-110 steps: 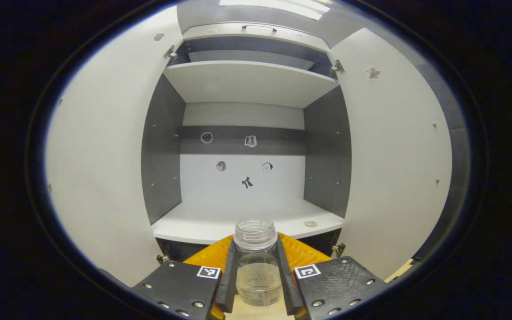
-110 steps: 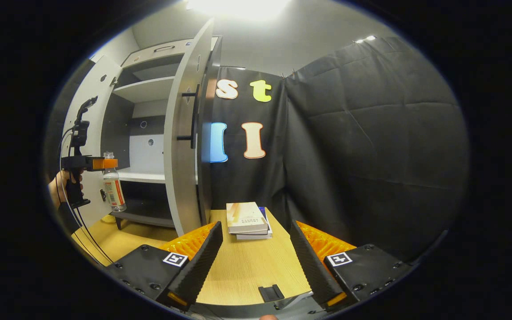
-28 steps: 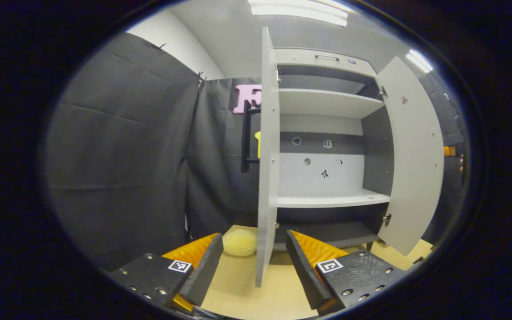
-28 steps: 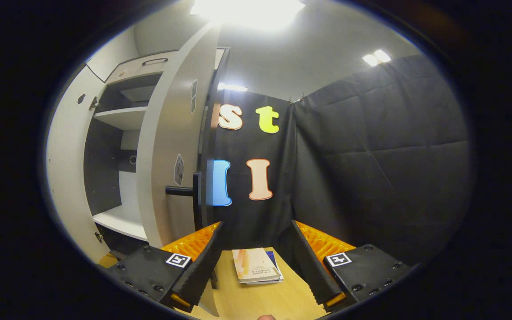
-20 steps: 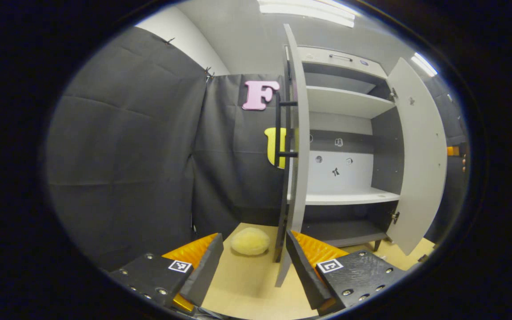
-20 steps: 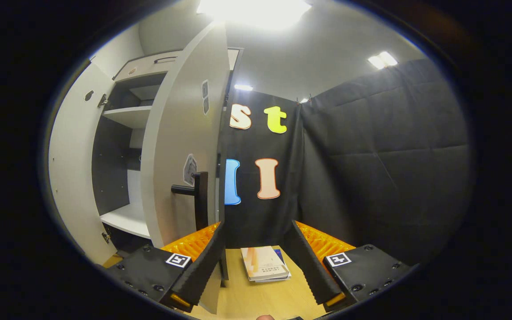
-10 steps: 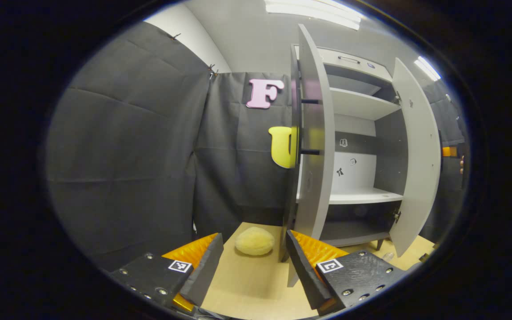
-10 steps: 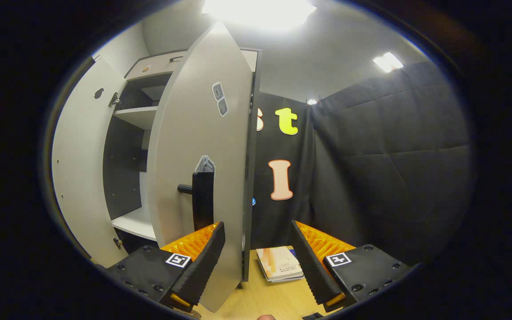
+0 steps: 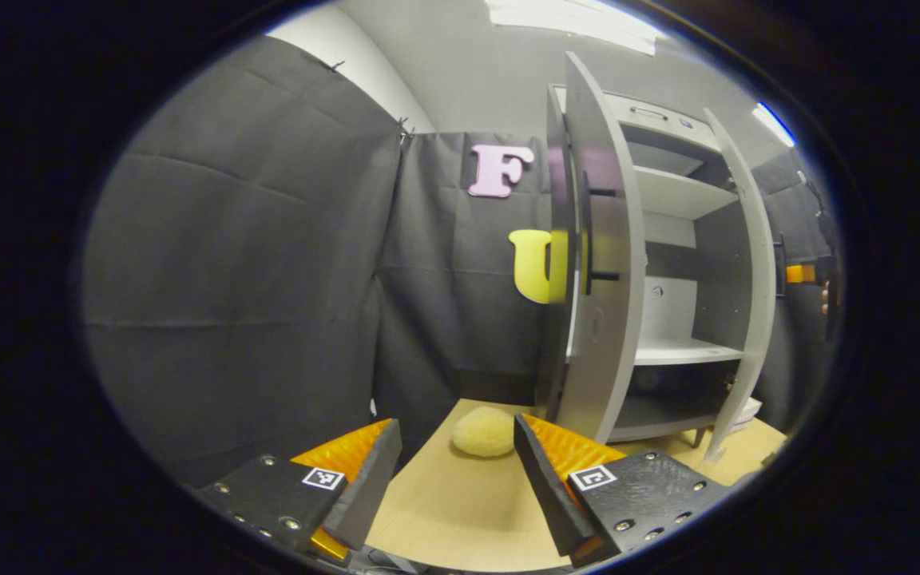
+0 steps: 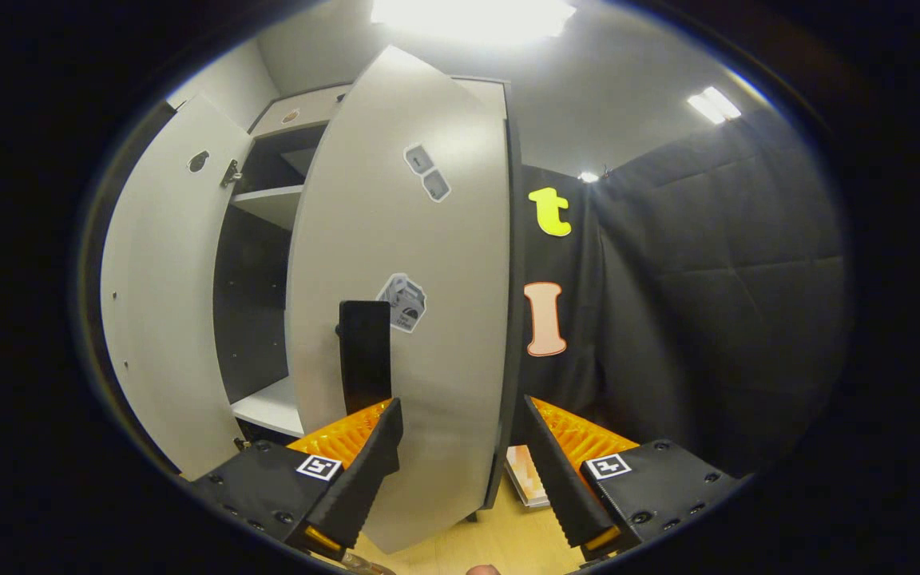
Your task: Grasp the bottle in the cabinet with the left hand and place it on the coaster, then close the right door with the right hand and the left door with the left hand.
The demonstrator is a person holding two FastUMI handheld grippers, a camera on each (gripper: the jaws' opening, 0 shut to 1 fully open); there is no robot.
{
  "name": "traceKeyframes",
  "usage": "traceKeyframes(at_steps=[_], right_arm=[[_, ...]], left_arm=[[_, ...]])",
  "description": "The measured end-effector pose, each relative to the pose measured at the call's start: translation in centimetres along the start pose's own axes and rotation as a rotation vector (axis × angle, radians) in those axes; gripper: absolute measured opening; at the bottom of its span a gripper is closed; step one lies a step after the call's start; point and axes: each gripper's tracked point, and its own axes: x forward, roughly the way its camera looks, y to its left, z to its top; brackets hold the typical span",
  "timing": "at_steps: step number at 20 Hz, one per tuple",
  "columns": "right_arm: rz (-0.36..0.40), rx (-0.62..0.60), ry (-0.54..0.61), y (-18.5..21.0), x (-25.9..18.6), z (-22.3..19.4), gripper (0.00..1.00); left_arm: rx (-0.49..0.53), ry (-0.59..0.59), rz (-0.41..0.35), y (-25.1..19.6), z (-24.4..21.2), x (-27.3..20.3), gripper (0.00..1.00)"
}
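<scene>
My right gripper [image 10: 460, 471] is open and sits close against the outer face of the cabinet's right door [image 10: 428, 263]. That grey door is partly swung in, and its black handle [image 10: 364, 351] stands just above my left finger. The left door [image 10: 160, 303] hangs open beyond it. In the left gripper view, my left gripper [image 9: 452, 487] is open with nothing between its fingers, low over the wooden table [image 9: 444, 511]. It is on the outer side of the left door [image 9: 604, 303], whose black handle [image 9: 588, 235] faces me. The right door [image 9: 747, 279] is angled inward.
A pale yellow rounded lump [image 9: 482, 431] lies on the table by the left door's foot. Books [image 10: 528, 479] lie on the table behind the right door. The cabinet shelves [image 9: 680, 351] are bare. The other gripper [image 9: 807, 273] and a hand show past the right door.
The bottle held in my left gripper earlier is gone from it. The right door has swung inward ahead of my right gripper. My left gripper has moved round to the left door's outer side.
</scene>
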Motion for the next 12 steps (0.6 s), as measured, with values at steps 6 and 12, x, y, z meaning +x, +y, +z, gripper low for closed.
traceKeyframes(at_steps=[6,12], right_arm=[[0.024,0.015,0.007,2.2,1.2,-0.7,0.95],[0.028,0.004,-0.002,2.1,0.4,-1.1,0.95]], left_arm=[[-0.014,0.011,0.031,1.5,-0.4,-0.9,0.84],[-0.029,0.008,0.02,1.7,1.3,-0.1,0.84]])
